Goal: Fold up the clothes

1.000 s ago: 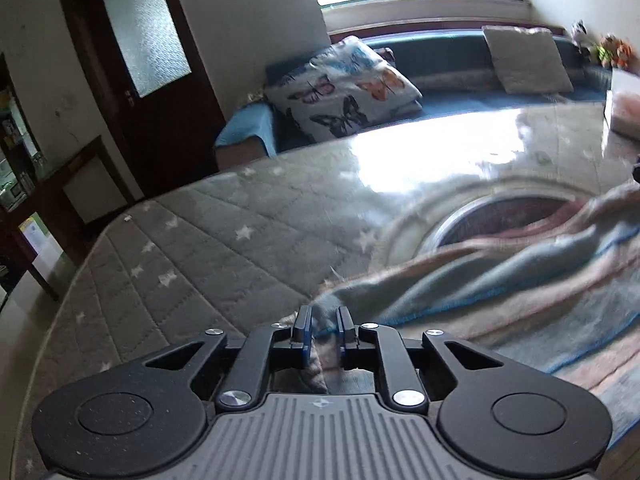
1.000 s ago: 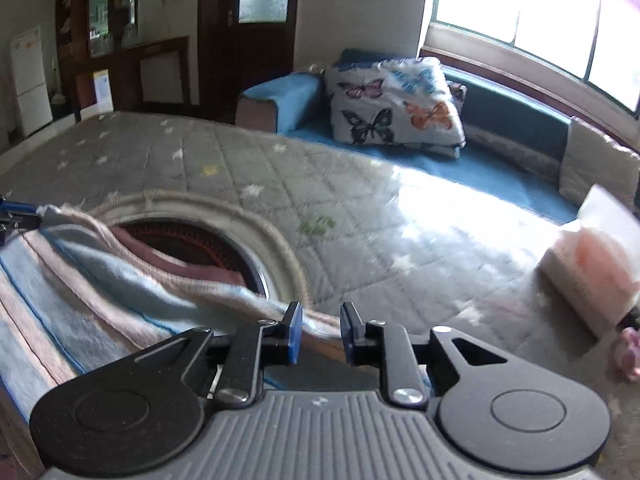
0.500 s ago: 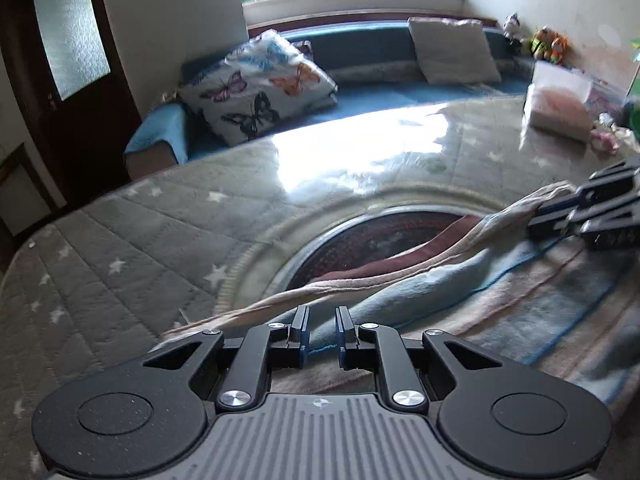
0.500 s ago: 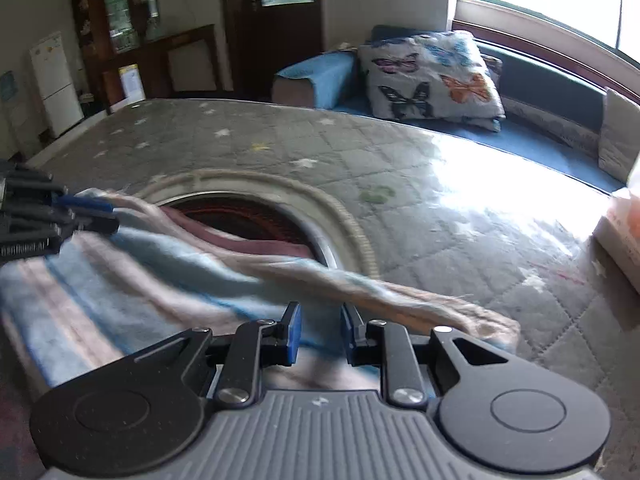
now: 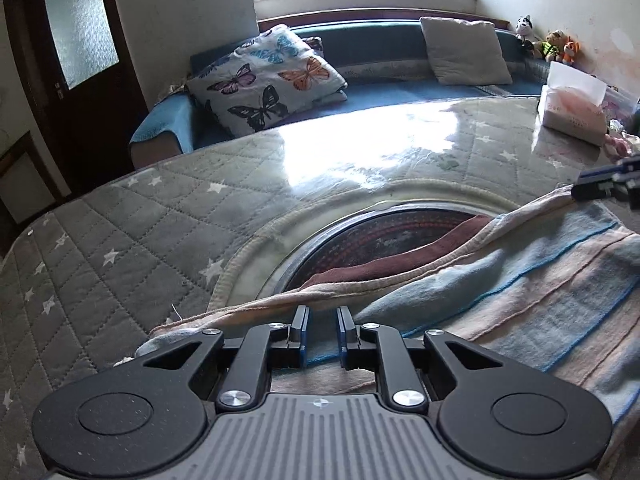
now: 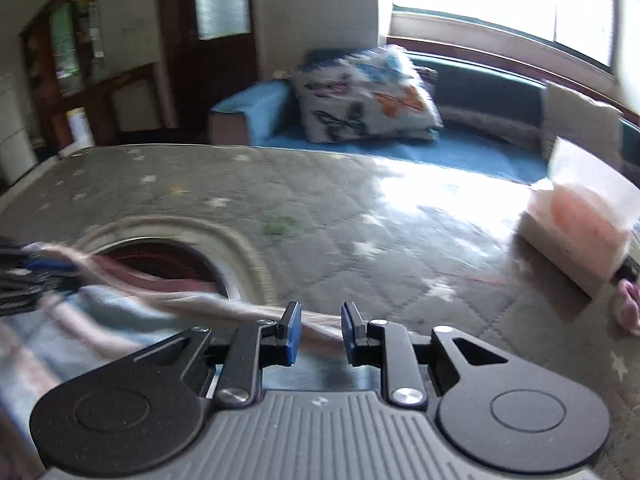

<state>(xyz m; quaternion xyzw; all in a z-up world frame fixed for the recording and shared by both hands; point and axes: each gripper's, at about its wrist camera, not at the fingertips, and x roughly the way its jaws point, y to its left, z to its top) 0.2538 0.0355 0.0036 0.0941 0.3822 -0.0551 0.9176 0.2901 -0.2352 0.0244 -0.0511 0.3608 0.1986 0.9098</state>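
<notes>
Grey quilted star-print cloth covers the bench, and on it a striped blue-and-pink garment lies spread over a round opening, with a tissue box well apart near the far edge. Both the left gripper and the right gripper sit at the garment's folded edge, jaws released with a gap between the blue pads.

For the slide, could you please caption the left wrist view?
Left gripper, jaws parted, over the striped cloth's folded edge on a star-quilted table.
</notes>
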